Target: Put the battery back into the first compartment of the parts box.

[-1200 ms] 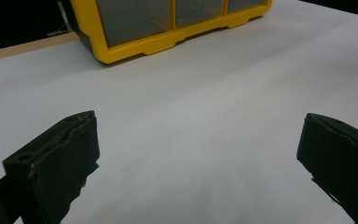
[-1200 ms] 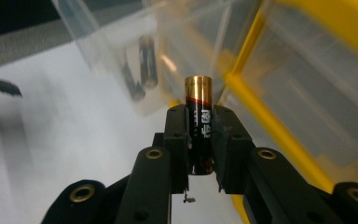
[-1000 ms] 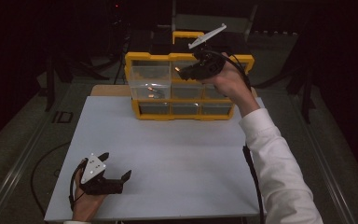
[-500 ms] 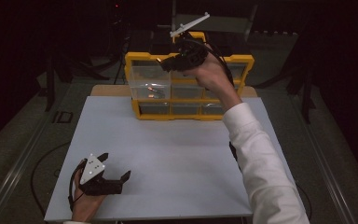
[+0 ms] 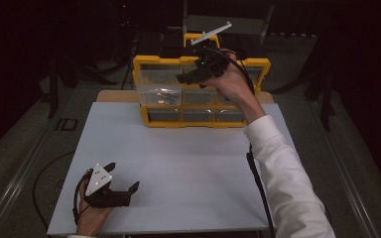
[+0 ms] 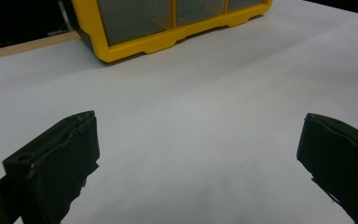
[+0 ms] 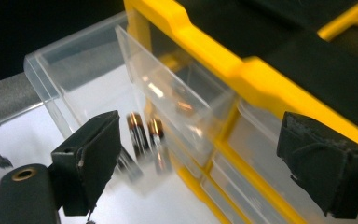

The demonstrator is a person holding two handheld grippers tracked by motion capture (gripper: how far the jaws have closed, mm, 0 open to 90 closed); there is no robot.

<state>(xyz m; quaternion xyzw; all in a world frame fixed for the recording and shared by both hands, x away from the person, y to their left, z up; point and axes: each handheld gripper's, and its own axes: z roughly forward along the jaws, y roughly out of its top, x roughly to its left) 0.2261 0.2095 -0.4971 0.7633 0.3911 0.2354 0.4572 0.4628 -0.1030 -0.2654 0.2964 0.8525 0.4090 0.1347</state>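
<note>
In the right gripper view, the right gripper point(image 7: 196, 158) has just been opening; its two black jaws now stand wide apart with nothing pressed between them. Between and beyond them, near the centre of the frame, lie batteries point(image 7: 145, 140), dark cylinders with copper-coloured ends, blurred, their writing unreadable. They sit in a pulled-out clear plastic drawer point(image 7: 74, 74) of the yellow organiser point(image 7: 205, 51).

In the high view that gripper point(image 5: 191, 78) hovers at upper centre over the open drawer point(image 5: 158, 93), the white-sleeved arm stretched up from the lower right.

The left gripper point(image 5: 124, 191) rests at lower left on the matte white table point(image 5: 198, 163), its jaws spread wide and empty; the left gripper view shows its black, blocky fingers point(image 6: 60, 154) above bare tabletop.
</note>
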